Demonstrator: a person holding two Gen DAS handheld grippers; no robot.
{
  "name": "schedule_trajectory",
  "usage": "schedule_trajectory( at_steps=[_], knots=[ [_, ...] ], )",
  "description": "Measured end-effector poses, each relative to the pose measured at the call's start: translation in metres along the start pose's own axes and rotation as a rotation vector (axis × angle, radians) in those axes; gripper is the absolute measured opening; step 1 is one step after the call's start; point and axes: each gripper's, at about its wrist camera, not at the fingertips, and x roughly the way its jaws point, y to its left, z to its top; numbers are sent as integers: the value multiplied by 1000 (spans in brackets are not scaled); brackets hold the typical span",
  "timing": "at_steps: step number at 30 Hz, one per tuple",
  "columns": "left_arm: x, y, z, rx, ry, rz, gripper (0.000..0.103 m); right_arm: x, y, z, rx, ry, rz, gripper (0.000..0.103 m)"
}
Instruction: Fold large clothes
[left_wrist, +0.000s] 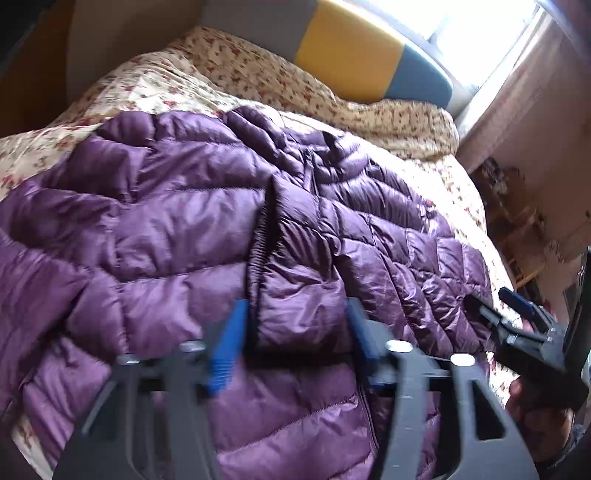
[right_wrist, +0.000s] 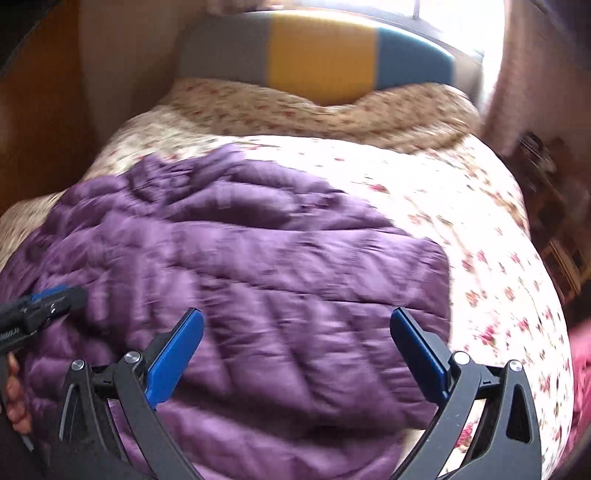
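Observation:
A purple quilted puffer jacket (left_wrist: 166, 221) lies spread on a bed and also fills the middle of the right wrist view (right_wrist: 258, 258). One sleeve is folded across the body, its dark elastic cuff edge (left_wrist: 258, 251) running down toward my left gripper (left_wrist: 297, 306). That gripper's blue pads (left_wrist: 229, 343) press on either side of the puffy sleeve end. My right gripper (right_wrist: 295, 314) hangs over the jacket's near right part with its jaws wide apart and nothing gripped. It appears at the right edge of the left wrist view (left_wrist: 495, 299), and the left gripper (right_wrist: 70, 293) shows at that view's left edge.
The bed has a cream floral bedspread (right_wrist: 480, 240) and a bunched floral quilt (right_wrist: 295, 107) at the head. Behind stands a grey, yellow and blue headboard (right_wrist: 321, 51) under a bright window (left_wrist: 480, 22). Dark cluttered furniture (left_wrist: 517, 206) is on the right, wooden panelling (right_wrist: 37, 110) on the left.

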Motion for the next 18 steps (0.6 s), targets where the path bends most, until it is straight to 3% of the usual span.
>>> schedule_trajectory(
  at_steps=[3,5,12,18],
  knots=[
    [5,1,0,3,2,17,12,6,-22,0,68,6,-17,101],
    [2,8,-2,-20,-12,0,9,11,-30,-1,100,21,-7,101],
    [-23,27,-15,-57,-67,19,8,32,-6,-5,64,41,26,101],
    [-23,44,-23,-68,-57,61,9,58,24,-10,12,59,11,101]
  ],
)
